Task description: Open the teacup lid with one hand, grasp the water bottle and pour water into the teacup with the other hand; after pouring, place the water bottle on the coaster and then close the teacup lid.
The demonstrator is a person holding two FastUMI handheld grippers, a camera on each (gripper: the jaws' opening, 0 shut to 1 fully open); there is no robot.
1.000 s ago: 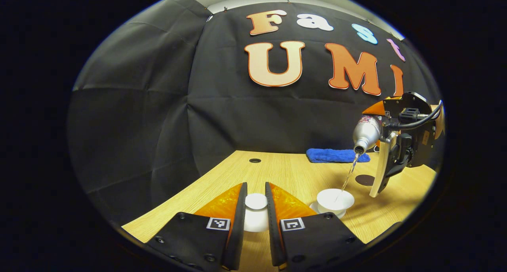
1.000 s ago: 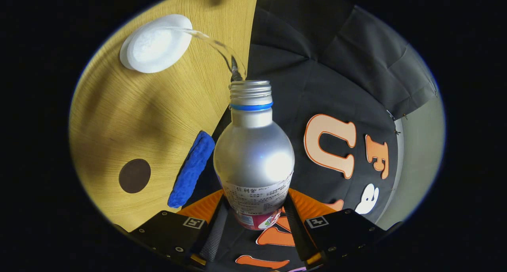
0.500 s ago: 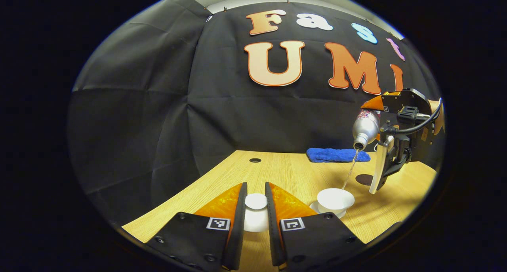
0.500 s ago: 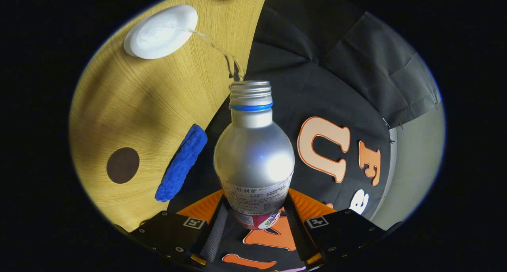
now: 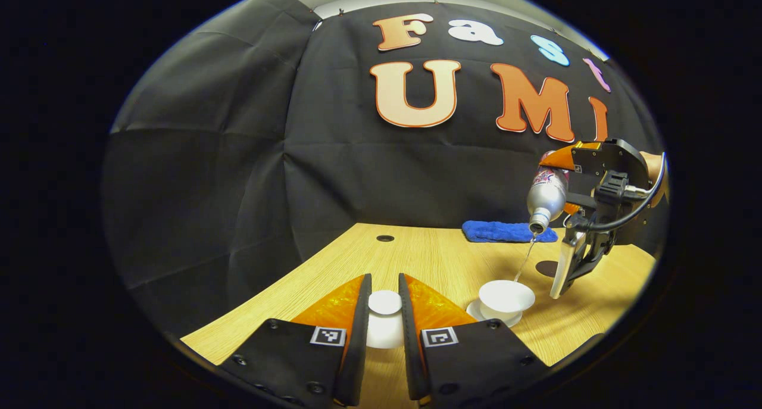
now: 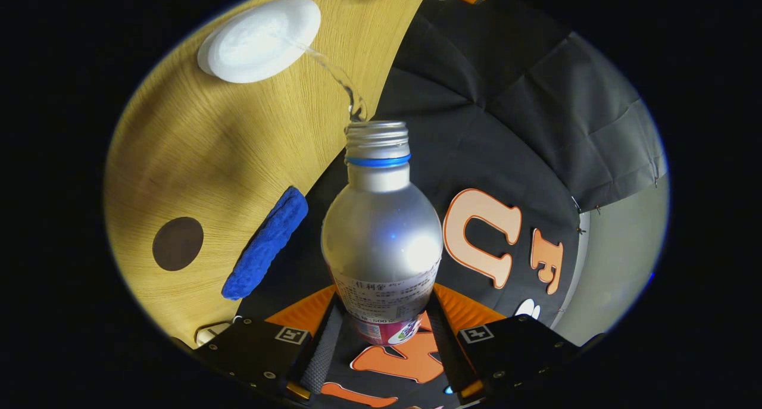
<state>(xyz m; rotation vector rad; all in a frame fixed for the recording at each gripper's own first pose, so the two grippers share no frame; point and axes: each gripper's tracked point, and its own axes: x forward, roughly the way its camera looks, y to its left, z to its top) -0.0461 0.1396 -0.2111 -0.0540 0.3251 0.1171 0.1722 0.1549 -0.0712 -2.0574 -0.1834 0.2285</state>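
Note:
My left gripper (image 5: 385, 314) is shut on the white teacup lid (image 5: 384, 303), held just above the wooden table (image 5: 428, 254). To its right stands the open white teacup (image 5: 505, 296) on its saucer. Above it, my right gripper (image 6: 384, 331) is shut on the silver water bottle (image 6: 382, 230), tilted mouth down; a thin stream of water runs from the mouth into the teacup (image 6: 260, 38). In the left gripper view the bottle (image 5: 545, 191) hangs in the right gripper (image 5: 586, 218). The dark round coaster (image 6: 177, 243) lies on the table beyond the cup.
A blue folded cloth (image 5: 508, 232) lies at the table's back edge near the wall, also seen as the blue cloth (image 6: 265, 242) beside the coaster (image 5: 546, 268). A small dark hole (image 5: 384, 238) marks the tabletop at the back.
The right gripper has tipped the bottle steeper and lifted it slightly; the stream has thinned. The left gripper holds the lid still.

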